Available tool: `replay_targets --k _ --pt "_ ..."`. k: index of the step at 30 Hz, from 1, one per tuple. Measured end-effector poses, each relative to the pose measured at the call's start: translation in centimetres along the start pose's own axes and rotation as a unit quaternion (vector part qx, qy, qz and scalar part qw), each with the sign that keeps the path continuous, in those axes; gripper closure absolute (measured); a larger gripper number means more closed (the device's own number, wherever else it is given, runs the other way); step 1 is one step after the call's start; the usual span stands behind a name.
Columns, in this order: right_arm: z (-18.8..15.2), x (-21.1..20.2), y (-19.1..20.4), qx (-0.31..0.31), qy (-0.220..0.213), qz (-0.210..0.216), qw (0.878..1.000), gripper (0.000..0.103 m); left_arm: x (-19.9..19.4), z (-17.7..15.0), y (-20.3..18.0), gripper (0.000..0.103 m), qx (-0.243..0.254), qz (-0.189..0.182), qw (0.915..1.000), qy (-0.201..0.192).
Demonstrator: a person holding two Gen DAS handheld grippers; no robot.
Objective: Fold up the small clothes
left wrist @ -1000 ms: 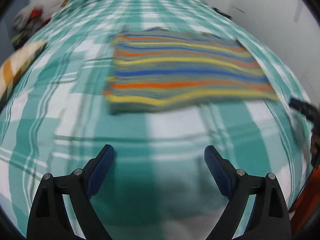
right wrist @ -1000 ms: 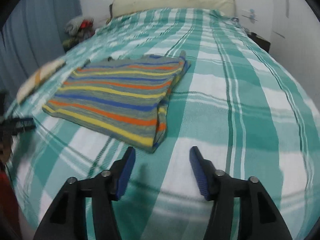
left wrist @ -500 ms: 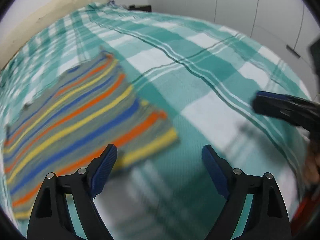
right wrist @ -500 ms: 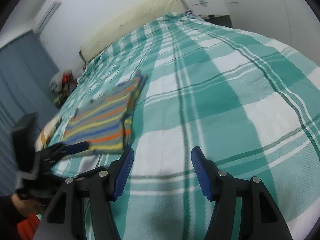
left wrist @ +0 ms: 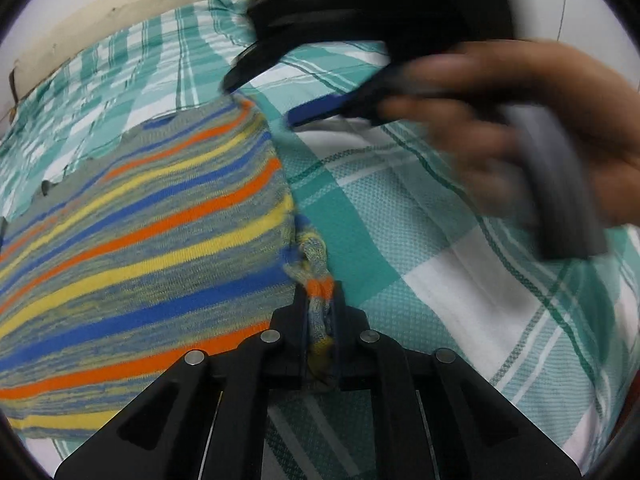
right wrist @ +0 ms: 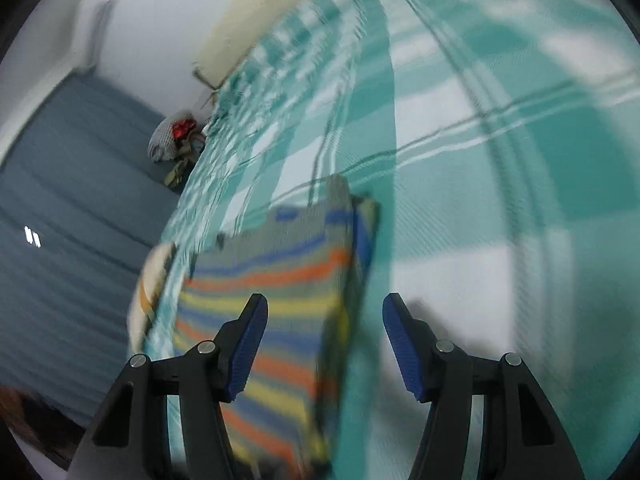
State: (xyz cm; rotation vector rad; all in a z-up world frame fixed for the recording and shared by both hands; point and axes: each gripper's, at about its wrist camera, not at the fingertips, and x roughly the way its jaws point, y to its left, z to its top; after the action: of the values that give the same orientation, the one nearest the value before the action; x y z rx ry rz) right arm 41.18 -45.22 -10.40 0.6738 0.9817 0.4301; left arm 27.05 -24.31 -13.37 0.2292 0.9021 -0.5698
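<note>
A folded striped knit garment (left wrist: pixel 144 240), grey with blue, orange and yellow bands, lies on the green plaid bed (left wrist: pixel 400 248). My left gripper (left wrist: pixel 319 300) is shut on the garment's near right corner, which bunches between its jaws. My right gripper (right wrist: pixel 325 340) is open, with its blue pads over the garment's (right wrist: pixel 280 288) right edge. In the left wrist view the right gripper (left wrist: pixel 320 110) shows blurred, held by a hand (left wrist: pixel 520 120) beyond the garment's far right corner.
A cream headboard (left wrist: pixel 120 12) and white wall stand at the bed's far end. A pile of clothes (right wrist: pixel 176 140) sits beside the bed by a blue-grey curtain (right wrist: pixel 72 240). A cream and orange cloth (right wrist: pixel 150 280) lies at the bed's left edge.
My left gripper moved in to the garment's corner and shut on it. My right gripper swung over the garment's right edge and stayed open.
</note>
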Motion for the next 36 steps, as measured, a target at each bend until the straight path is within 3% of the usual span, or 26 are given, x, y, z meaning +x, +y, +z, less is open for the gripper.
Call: replay_targets --k 1,2,3,4,8,13,19,26,29,31,32,33,34,36 --pt "0.7 1.8 -0.6 0.027 0.008 0.004 1.0 0.043 -0.2 0.1 0.2 0.097 -0.006 -0.009 0.9999 -0.002" --pt "1.0 3.0 -1.0 0.043 0.007 0.003 0.999 0.05 -0.6 0.0 0.5 0.097 -0.012 -0.018 0.9998 -0.004" --pt "1.3 3.7 -1.1 0.052 0.002 0.001 0.999 0.083 -1.2 0.0 1.0 0.097 -0.022 -0.03 0.9993 -0.008" --pt "1.4 4.3 -1.0 0.058 0.002 -0.001 0.998 0.095 -2.2 0.0 1.8 0.097 -0.033 -0.04 0.9985 -0.016" --pt "1.9 3.4 3.2 0.021 -0.019 -0.017 0.999 0.095 -6.8 -0.3 6.3 0.098 -0.096 -0.065 0.9916 -0.058" --pt "0.6 4.9 12.7 -0.054 -0.006 -0.009 0.998 0.095 -12.0 -2.1 14.5 0.098 -0.203 -0.064 0.9725 -0.095" --pt "-0.4 13.8 22.2 -0.114 0.04 -0.013 0.993 0.095 -14.1 -6.5 21.9 0.098 -0.287 -0.022 0.9525 -0.098" --pt "-3.5 23.1 27.4 -0.154 0.086 -0.034 0.984 0.095 -13.5 -11.1 27.4 0.097 -0.344 0.02 0.9353 -0.082" --pt "-4.4 25.8 27.9 -0.147 0.099 -0.013 0.984 0.082 -13.2 -12.3 29.1 0.096 -0.357 0.045 0.9294 -0.081" --pt "-4.7 26.6 27.3 -0.115 0.109 0.031 0.987 0.054 -12.7 -13.2 30.4 0.087 -0.377 0.053 0.9222 -0.068" --pt "-4.8 26.3 26.9 -0.098 0.099 0.049 0.989 0.031 -12.6 -13.6 30.8 0.074 -0.389 0.057 0.9174 -0.064" --pt "-4.8 25.7 26.7 -0.089 0.083 0.066 0.99 0.027 -12.9 -14.2 31.3 0.064 -0.402 0.062 0.9115 -0.063" --pt "-4.8 24.7 26.5 -0.086 0.067 0.078 0.991 0.027 -13.3 -14.7 31.7 0.046 -0.414 0.064 0.9056 -0.066" --pt "-4.8 21.8 26.4 -0.112 0.031 0.057 0.992 0.027 -14.7 -15.4 31.9 0.038 -0.427 0.073 0.8979 -0.076"
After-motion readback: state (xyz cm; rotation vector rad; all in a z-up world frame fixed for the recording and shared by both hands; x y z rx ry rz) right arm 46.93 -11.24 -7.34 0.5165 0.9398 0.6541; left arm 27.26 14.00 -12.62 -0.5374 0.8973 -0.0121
